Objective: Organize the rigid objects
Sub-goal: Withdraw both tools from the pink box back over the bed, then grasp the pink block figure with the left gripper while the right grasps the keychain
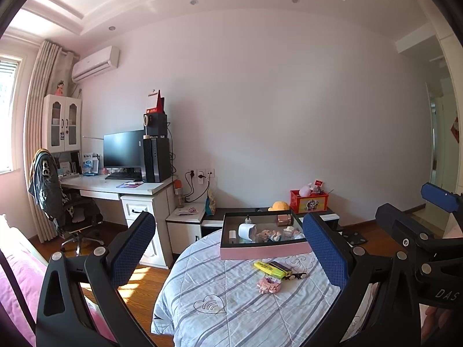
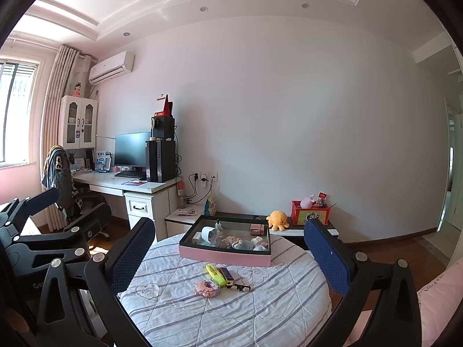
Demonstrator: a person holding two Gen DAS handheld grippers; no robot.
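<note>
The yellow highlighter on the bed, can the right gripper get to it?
Probably yes. The yellow highlighter lies in the open on the striped quilt, in front of the pink tray. The right gripper has its jaws wide open and nothing lies between.

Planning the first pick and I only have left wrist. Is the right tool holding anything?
Observer: No. The right tool is open, with nothing between its fingers.
Operator: What's the orange lump behind the tray?
Observer: An orange octopus plush. It sits on the low cabinet behind the pink tray, not in the tray.
Operator: My view cuts off the tray's right corner. Anything there?
Observer: A rose-gold box sits inside the tray, near the far right corner.
</note>
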